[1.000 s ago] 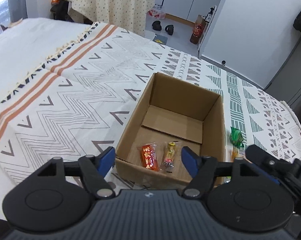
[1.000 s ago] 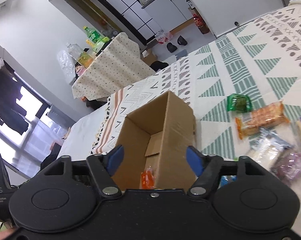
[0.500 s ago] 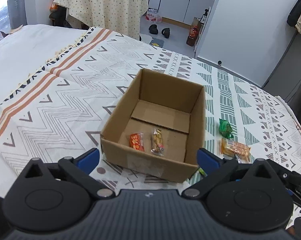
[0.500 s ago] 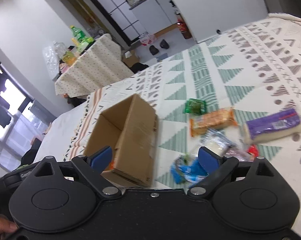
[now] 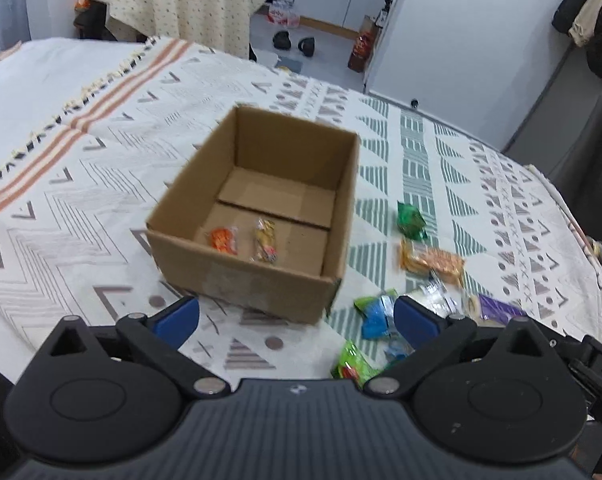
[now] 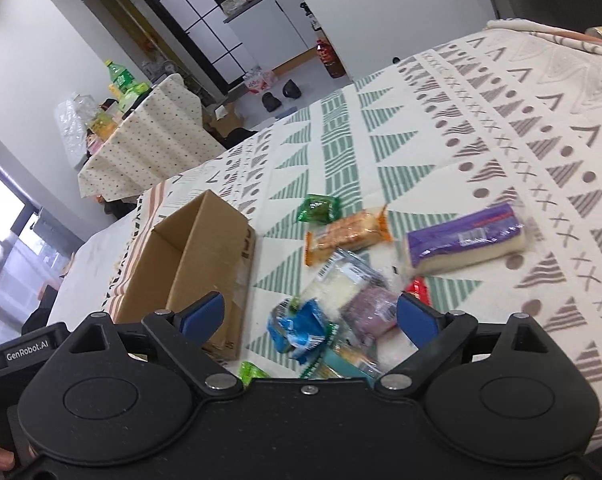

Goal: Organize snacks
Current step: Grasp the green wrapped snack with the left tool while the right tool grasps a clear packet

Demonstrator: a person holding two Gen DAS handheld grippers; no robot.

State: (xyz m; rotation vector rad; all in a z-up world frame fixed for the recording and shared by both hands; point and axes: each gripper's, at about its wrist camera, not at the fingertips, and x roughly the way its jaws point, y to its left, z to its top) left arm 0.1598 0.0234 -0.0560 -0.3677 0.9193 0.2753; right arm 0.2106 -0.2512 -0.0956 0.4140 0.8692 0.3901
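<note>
The cardboard box (image 5: 257, 216) is placed on the patterned cloth (image 5: 81, 200), and two small snack packets (image 5: 245, 240) are seen on its floor. Right of the box, more snacks are scattered: a green packet (image 6: 318, 208), an orange one (image 6: 347, 234) and a purple pack (image 6: 465, 240). The left gripper (image 5: 297, 316) and the right gripper (image 6: 311, 314) are held with jaws wide apart, with nothing between them.

matt cardboard box (image 5: 257, 280), glossy plastic snack wrappers (image 6: 463, 240), woven cloth blanket (image 5: 81, 200)
</note>
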